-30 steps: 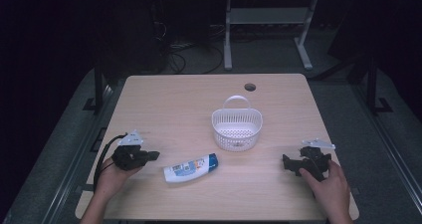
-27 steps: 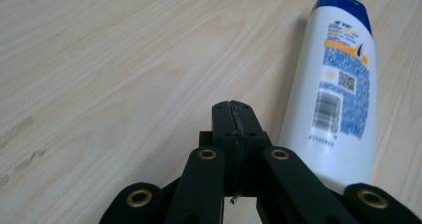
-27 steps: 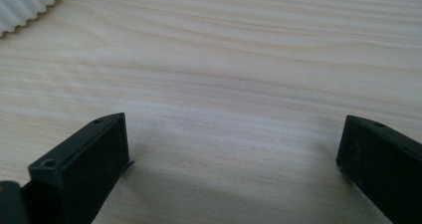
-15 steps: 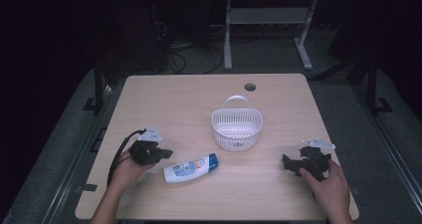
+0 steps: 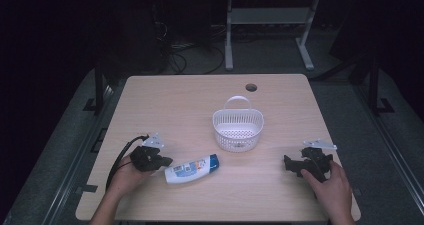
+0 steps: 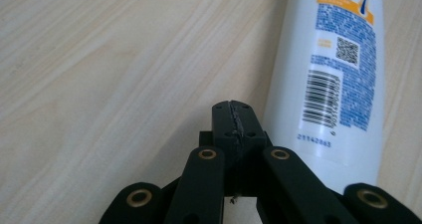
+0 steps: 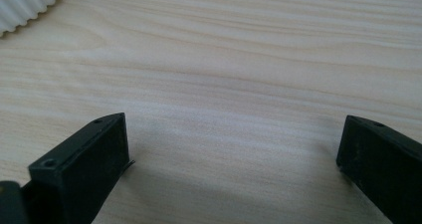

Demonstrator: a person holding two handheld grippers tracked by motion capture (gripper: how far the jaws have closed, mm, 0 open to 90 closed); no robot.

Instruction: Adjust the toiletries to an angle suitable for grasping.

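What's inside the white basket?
The white basket looks empty: through its open top in the high view, just its pale slotted walls and floor show. The near wall hides a strip of the floor, so something tiny there cannot be ruled out.

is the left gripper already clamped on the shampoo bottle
No, in the left gripper view the left gripper has its jaws pressed together with nothing between them, and the shampoo bottle lies just beside them on the table.
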